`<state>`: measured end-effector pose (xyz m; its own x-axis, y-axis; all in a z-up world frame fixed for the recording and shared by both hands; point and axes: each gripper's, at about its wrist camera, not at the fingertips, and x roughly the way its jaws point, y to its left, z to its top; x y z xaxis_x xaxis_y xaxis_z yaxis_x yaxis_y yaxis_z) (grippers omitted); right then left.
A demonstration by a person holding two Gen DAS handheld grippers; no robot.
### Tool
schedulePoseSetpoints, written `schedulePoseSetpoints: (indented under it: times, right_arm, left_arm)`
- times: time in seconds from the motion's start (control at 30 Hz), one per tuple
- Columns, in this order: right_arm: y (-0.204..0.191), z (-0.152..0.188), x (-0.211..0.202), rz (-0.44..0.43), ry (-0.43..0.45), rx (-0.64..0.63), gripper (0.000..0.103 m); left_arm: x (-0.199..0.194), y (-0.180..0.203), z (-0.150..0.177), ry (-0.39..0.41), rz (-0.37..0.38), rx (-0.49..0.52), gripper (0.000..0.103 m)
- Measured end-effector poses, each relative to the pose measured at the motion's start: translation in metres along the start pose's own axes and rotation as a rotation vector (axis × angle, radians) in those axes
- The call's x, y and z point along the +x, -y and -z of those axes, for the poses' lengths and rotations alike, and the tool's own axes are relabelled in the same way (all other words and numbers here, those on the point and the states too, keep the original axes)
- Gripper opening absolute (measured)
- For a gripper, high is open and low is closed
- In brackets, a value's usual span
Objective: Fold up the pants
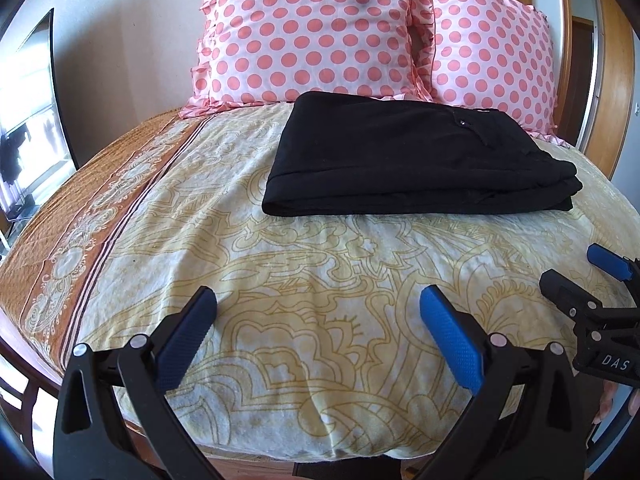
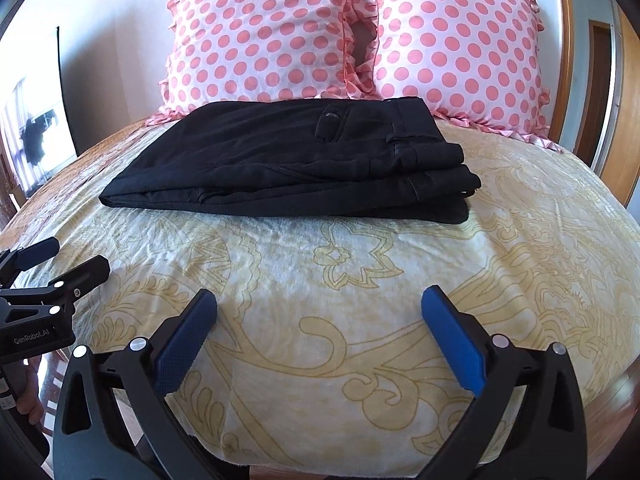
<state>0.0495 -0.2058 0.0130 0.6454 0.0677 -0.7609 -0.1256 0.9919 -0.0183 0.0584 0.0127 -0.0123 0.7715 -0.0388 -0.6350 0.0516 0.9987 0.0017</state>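
Two grippers hover over the bedspread (image 2: 360, 280), both with fingers spread apart and holding nothing: the left gripper (image 1: 318, 308) and the right gripper (image 2: 319, 309). The black pants (image 2: 288, 160) lie folded at 12 o'clock, well apart from both, just before two dotted pillows (image 2: 260, 36).

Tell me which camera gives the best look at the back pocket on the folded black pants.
The right wrist view. There the back pocket on the folded black pants faces the camera, with its flap and buttonhole clear. In the left wrist view the pants look flatter, and only a small button and seam show.
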Motion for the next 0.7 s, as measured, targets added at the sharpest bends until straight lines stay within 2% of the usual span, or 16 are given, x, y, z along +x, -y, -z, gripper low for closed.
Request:
schedulePoseSetpoints:
  times: [0.7]
  right_arm:
    - [-0.0016, 0.0009, -0.0005, 0.002, 0.002, 0.001, 0.102]
  left_arm:
    - [-0.0006, 0.0021, 0.0008, 0.002, 0.0, 0.0, 0.101]
